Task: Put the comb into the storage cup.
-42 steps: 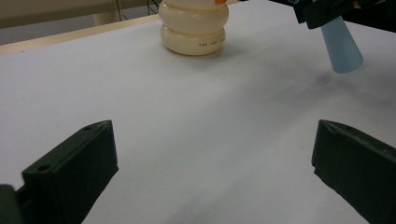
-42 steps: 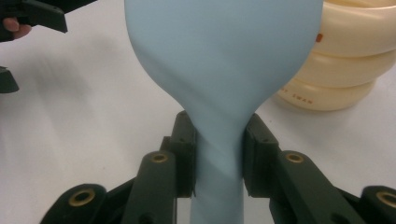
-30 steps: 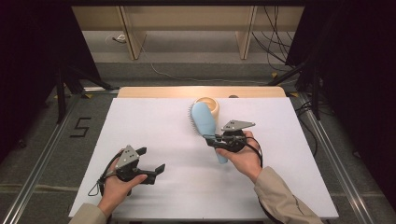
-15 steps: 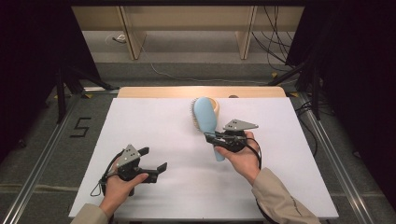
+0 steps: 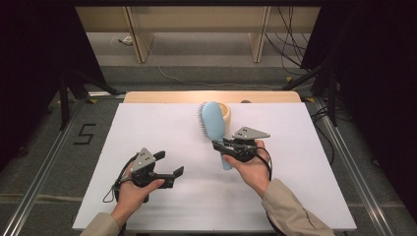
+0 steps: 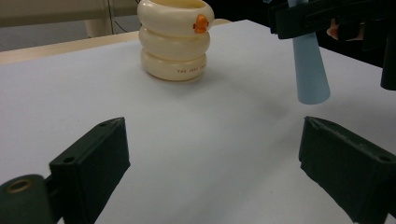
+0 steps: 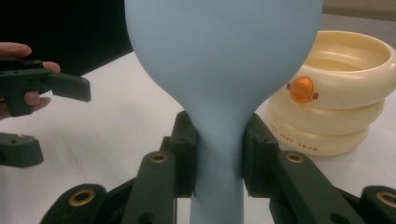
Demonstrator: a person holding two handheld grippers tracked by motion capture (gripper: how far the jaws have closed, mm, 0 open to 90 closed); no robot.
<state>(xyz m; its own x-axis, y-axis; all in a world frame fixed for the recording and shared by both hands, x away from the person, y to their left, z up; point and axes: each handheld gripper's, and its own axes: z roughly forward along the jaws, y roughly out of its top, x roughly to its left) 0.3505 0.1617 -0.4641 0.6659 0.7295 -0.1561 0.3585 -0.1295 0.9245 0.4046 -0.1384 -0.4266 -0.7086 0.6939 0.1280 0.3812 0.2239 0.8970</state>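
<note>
Right gripper [image 5: 222, 146] clamped blue hairbrush [image 5: 213, 120] by neck, lifted — pickup done. Left gripper [image 5: 168, 169] empty, jaws just narrowing yet apart. Cream ringed holder [image 6: 173, 39] untouched — placing remained.

The brush [image 5: 213, 125] was pale blue all over, handle and back alike, with a fringe of dark bristles along its left edge in the high view. The cup [image 6: 173, 39] was cream, ribbed in three stacked rings, with a small orange knob near its rim and a line of tiny dark lettering on the lowest ring. The board [image 5: 162, 128] was plain white, without pattern; a strip of light wood showed at its far edge. Both the left gripper [image 5: 169, 164] and the right gripper [image 5: 220, 147] were black, each topped by a grey plate. The sleeve [image 5: 290, 211] was beige. The floor [image 5: 44, 147] was grey, marked with a black 5.
</note>
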